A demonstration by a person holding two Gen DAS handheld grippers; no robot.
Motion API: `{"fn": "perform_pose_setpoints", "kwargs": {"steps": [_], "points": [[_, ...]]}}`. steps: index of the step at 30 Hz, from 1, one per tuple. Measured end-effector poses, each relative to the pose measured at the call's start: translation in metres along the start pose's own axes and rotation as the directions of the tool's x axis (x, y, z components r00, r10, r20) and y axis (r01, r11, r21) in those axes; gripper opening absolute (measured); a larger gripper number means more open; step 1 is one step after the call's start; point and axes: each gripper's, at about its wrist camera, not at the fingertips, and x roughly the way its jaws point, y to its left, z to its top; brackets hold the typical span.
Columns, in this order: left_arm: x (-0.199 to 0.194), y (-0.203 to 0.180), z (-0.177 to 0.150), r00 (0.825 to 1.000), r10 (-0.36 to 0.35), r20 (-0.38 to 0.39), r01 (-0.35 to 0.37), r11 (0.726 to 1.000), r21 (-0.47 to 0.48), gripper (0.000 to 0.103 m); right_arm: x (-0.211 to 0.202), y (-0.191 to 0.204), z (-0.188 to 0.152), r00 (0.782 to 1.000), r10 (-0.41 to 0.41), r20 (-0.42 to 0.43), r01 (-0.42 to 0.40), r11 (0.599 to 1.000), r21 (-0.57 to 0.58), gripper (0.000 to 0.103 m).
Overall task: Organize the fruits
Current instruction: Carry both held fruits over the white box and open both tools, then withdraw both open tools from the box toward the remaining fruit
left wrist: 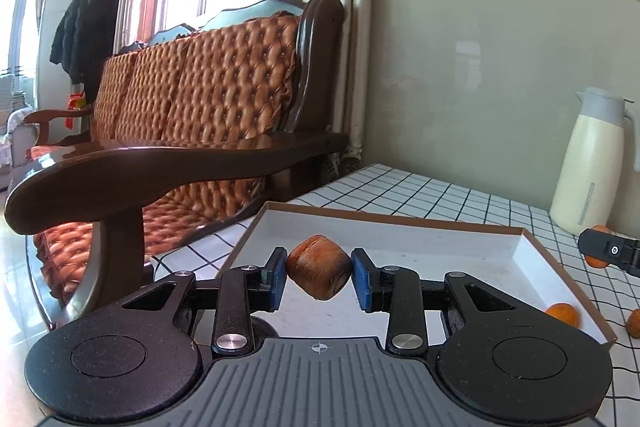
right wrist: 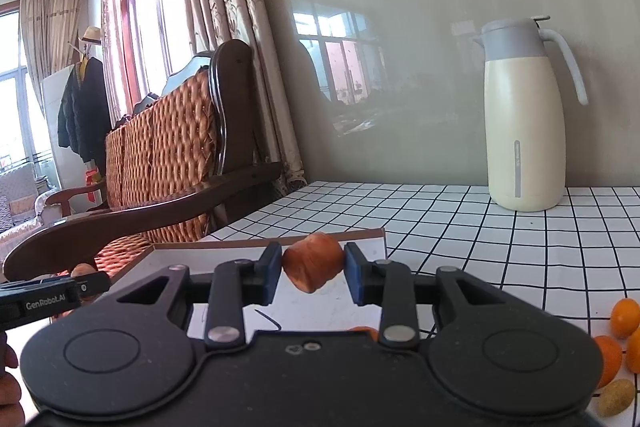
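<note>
My left gripper (left wrist: 319,274) is shut on a brownish-orange fruit (left wrist: 319,271), held above the white inside of a shallow cardboard box lid (left wrist: 440,247). Another small orange fruit (left wrist: 563,314) lies in the lid's near right corner. My right gripper (right wrist: 313,269) is shut on a paler orange fruit (right wrist: 313,262) over the lid's right part (right wrist: 372,247). In the left wrist view, the right gripper's black body (left wrist: 610,251) shows at the right edge. The left gripper's body (right wrist: 48,297) shows at the left edge of the right wrist view.
A cream thermos jug (right wrist: 526,115) stands on the checked tablecloth (right wrist: 480,223) by the wall. Several loose orange fruits (right wrist: 624,317) and a yellowish one (right wrist: 616,397) lie at the right. A wooden sofa (left wrist: 192,115) stands left of the table.
</note>
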Motion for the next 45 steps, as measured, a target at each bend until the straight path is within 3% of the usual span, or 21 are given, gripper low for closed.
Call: {"fn": "perform_pose_setpoints", "kwargs": {"steps": [18,19,23,24,25,26,28,31,38,45], "points": [[0.048,0.007,0.006,0.995,0.066,-0.069,-0.067,0.998,-0.003,0.035,0.044,0.004,-0.006,0.991,-0.054,-0.121,0.052,0.998,-0.021,0.028],[0.052,0.007,0.006,0.994,0.07,-0.082,-0.071,0.997,-0.001,0.035,0.047,0.004,-0.007,0.989,-0.069,-0.131,0.066,0.997,-0.028,0.031],[0.059,0.006,0.006,0.989,0.098,-0.112,-0.1,0.995,-0.007,0.037,0.041,0.003,-0.006,0.992,-0.088,-0.085,0.088,0.996,-0.006,0.067],[0.058,0.006,0.007,0.989,0.098,-0.11,-0.1,0.995,-0.013,0.055,0.036,0.004,-0.004,0.995,-0.08,-0.061,0.08,0.997,0.006,0.07],[0.054,0.006,0.008,0.99,0.095,-0.101,-0.097,0.995,-0.018,0.091,0.03,0.004,-0.002,0.997,-0.07,-0.038,0.071,0.997,0.017,0.074],[0.049,0.006,0.009,0.992,0.107,-0.073,-0.109,0.994,-0.025,0.103,0.024,0.004,0.0,0.998,-0.067,-0.013,0.067,0.997,0.03,0.079],[0.03,0.004,0.012,0.992,0.122,0.021,-0.121,0.992,-0.024,0.103,0.014,0.003,0.001,0.998,-0.049,0.032,0.048,0.998,0.051,0.089],[0.017,0.003,0.014,0.992,0.109,0.058,-0.108,0.994,-0.011,0.103,0.005,0.003,0.002,0.997,-0.038,0.065,0.034,0.998,0.06,0.094],[0.004,0.008,0.012,0.995,0.097,0.034,-0.095,0.995,-0.034,0.103,0.005,-0.003,-0.003,0.999,-0.005,0.053,-0.002,0.993,0.121,0.097],[-0.008,0.007,0.012,0.993,0.103,0.064,-0.104,0.994,0.013,0.103,0.006,0.003,-0.008,1.0,0.006,0.03,-0.008,0.995,0.095,0.097]]}}
